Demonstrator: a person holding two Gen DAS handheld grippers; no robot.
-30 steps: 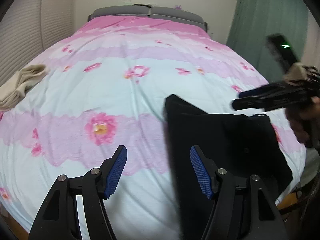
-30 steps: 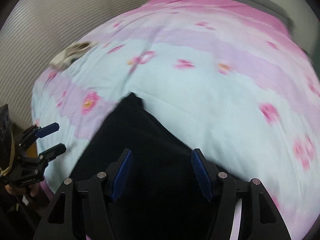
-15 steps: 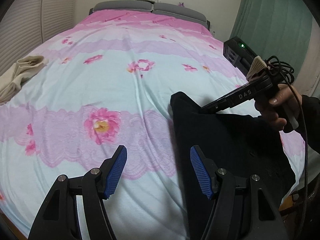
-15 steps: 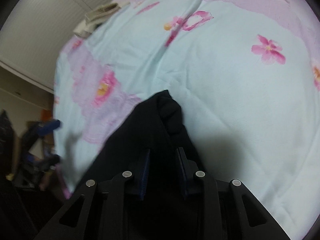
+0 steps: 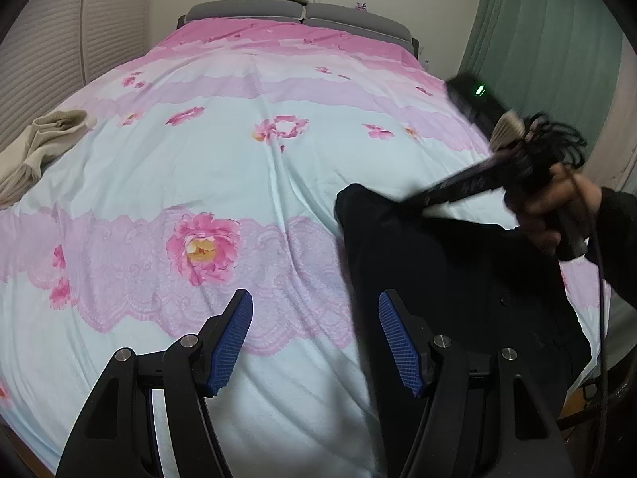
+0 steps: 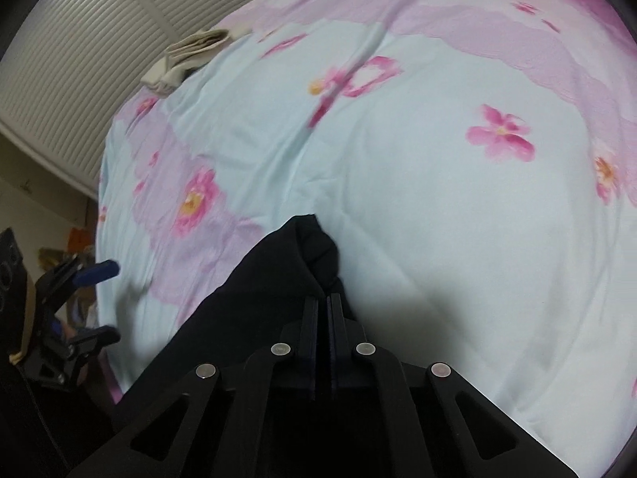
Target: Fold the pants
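Note:
Black pants (image 5: 450, 279) lie on the right side of a bed with a pink and pale blue flowered cover (image 5: 239, 183). In the right wrist view the right gripper (image 6: 323, 302) is shut on the far edge of the pants (image 6: 286, 275), pinching a bunched fold of the dark cloth. In the left wrist view that right gripper (image 5: 414, 203) comes in from the right, held by a hand (image 5: 553, 215). The left gripper (image 5: 314, 334) is open above the bed cover at the left edge of the pants, nothing between its blue pads.
A beige folded garment (image 5: 40, 147) lies at the bed's left edge, also seen as the beige garment (image 6: 191, 55) in the right wrist view. Grey pillows (image 5: 302, 16) sit at the headboard. A green curtain (image 5: 549, 40) hangs right. A cable (image 5: 601, 298) trails from the right gripper.
The right gripper came down onto the pants' far edge and its jaws went from wide open to shut on the cloth. The left gripper stayed put, still open.

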